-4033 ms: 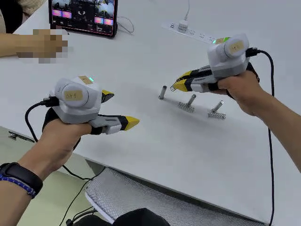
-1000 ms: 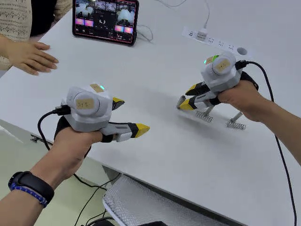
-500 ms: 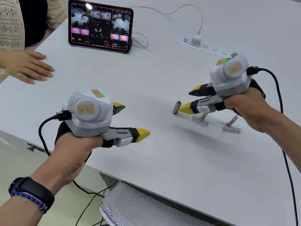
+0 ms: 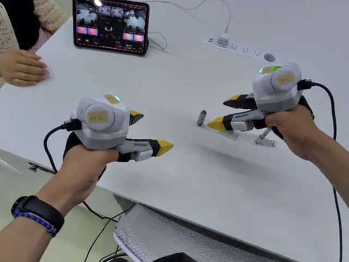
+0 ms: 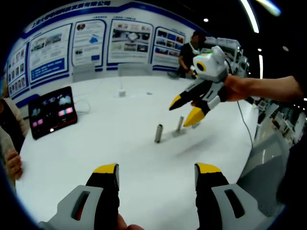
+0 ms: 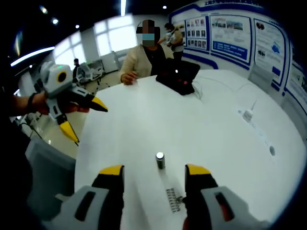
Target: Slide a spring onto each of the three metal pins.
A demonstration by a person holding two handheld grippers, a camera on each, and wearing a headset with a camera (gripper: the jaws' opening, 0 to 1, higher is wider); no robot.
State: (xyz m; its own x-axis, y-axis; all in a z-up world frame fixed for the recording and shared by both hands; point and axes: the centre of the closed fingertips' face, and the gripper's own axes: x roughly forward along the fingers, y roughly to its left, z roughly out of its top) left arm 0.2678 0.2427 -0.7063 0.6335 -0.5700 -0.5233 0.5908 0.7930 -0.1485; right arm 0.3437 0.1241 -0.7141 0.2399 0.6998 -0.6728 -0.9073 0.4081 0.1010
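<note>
free: surface bare, centre to 6 o'clock | obstacles: pins 3 o'clock, tablet 11 o'clock, power strip 1 o'clock

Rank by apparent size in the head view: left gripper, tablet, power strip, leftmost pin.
1. left gripper: looks largest, but it is nearest the camera, so its lead over the tablet is unsure.
2. tablet
3. power strip: long but thin.
4. leftmost pin: clearly smallest.
</note>
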